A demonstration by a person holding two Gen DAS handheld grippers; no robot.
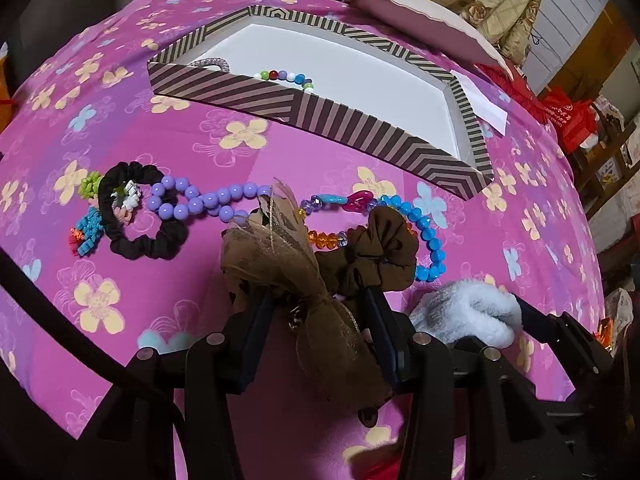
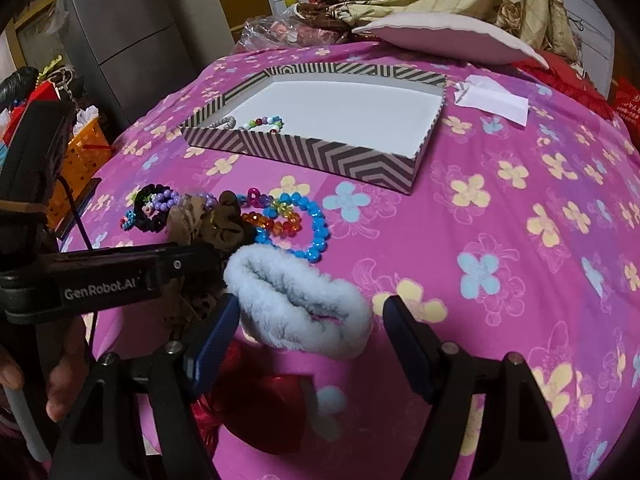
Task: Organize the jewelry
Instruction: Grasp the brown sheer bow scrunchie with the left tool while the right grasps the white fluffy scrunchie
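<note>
Here, the pink flower-printed bedspread (image 2: pixel 500 240) carries everything. Ahead of both grippers lies the shallow striped cardboard tray with white floor (image 2: pixel 400 168), already holding a multicoloured bead bracelet (image 2: pixel 262 122) and a silvery elastic band (image 2: pixel 224 122). Between the left gripper (image 1: pixel 316 312) fingers sits a brown gauze-and-fabric scrunchie (image 1: pixel 280 252); the jaws appear closed on it. The right gripper (image 2: pixel 310 328) stands wide open, its left finger touching a fluffy pale-blue scrunchie (image 2: pixel 296 300). Beyond lie blue, lilac and orange bead strings. Judged step: pick-up; next, carrying forward over the tray wall.
</note>
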